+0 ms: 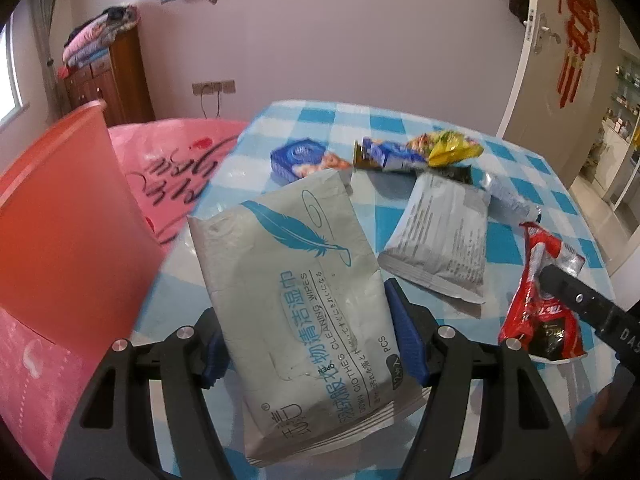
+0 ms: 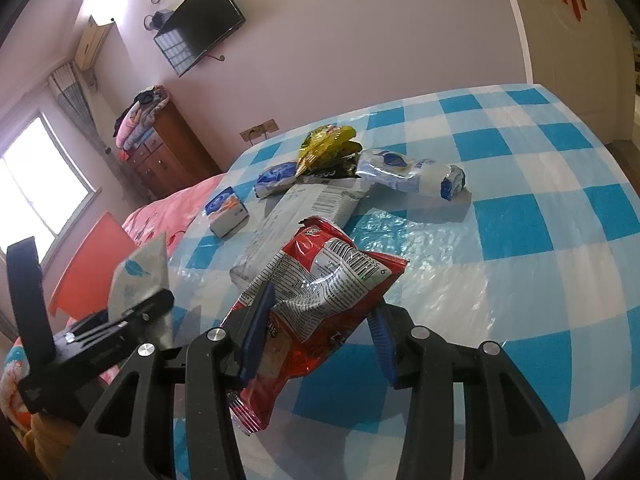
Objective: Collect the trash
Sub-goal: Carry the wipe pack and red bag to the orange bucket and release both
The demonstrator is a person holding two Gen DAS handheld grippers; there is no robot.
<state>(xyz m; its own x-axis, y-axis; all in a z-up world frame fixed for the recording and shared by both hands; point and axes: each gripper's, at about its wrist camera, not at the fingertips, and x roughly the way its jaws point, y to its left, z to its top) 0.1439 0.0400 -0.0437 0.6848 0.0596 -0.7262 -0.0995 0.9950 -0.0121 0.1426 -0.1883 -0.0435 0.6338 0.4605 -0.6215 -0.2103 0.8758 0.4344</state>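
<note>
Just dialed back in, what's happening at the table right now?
Trash collection is under way, with both grippers loaded. The left gripper is shut on the grey wet-wipes pack, held up above the table's edge, with the orange bin off to its left. The right gripper is shut on the red snack bag. On the blue checked tablecloth there are a grey pouch, a yellow wrapper, a small blue box and blue-white wrappers.
</note>
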